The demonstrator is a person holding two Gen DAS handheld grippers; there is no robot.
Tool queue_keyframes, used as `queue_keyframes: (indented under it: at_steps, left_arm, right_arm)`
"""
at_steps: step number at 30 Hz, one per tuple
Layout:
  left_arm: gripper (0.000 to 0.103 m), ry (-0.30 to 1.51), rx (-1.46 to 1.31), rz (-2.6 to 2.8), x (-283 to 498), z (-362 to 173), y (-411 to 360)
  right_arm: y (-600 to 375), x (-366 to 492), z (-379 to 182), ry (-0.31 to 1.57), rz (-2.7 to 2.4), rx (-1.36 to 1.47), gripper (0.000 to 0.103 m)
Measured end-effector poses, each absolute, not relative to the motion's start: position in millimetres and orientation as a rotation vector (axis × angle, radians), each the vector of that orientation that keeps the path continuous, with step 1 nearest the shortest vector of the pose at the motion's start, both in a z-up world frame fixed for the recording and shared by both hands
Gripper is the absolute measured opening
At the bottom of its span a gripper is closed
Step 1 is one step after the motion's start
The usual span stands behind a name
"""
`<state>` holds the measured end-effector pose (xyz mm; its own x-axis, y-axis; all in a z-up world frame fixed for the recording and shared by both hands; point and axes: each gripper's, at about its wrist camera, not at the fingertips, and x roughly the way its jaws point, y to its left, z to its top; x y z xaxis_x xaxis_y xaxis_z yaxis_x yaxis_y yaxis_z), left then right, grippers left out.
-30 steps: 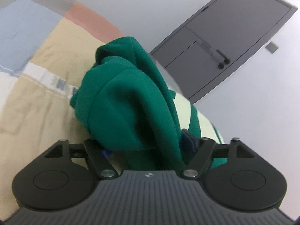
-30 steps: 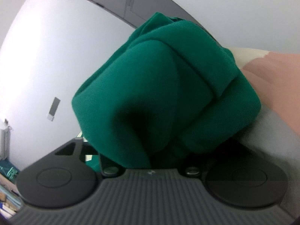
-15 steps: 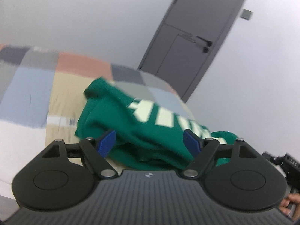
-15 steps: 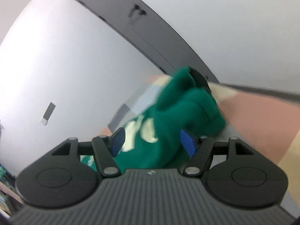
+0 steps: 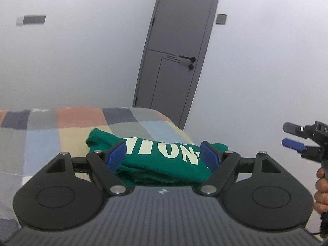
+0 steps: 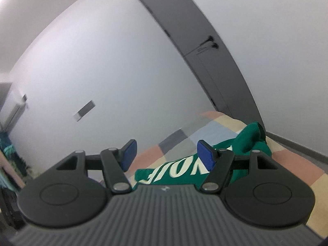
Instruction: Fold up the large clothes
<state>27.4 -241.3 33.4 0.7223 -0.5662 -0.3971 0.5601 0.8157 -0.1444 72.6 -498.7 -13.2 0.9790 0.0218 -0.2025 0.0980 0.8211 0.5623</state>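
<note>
A green sweatshirt [image 5: 164,169] with cream letters lies in a folded bundle on the patchwork bed cover [image 5: 41,139]. My left gripper [image 5: 163,155] hovers above and short of it, open, with nothing between its blue pads [image 5: 115,155]. The right gripper [image 5: 287,134] shows at the right edge of the left wrist view, held by a hand [image 5: 321,188]. In the right wrist view the right gripper [image 6: 167,154] is open and empty. From there the sweatshirt [image 6: 250,139] lies beyond and to the right, on the bed cover [image 6: 291,164].
A grey door [image 5: 180,61] stands in the white wall behind the bed's far right corner and is seen tilted as the door [image 6: 205,51] in the right wrist view. The bed's right edge drops off just past the sweatshirt. Clutter [image 6: 8,153] sits at the far left.
Both grippers let go of the green sweatshirt, rose and drew back from it. The bundle that filled both views now lies on the bed, smaller and farther away.
</note>
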Motion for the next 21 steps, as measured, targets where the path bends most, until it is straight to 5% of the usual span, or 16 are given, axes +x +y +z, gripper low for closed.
queue_keyframes:
  at_steps: [21]
  left_arm:
    - [0.082,0.374,0.072,-0.61,-77.9,6.9,-206.4]
  right_arm:
    - [-406.1,-9.2,-25.1,0.273,-0.075,0.292,0.068]
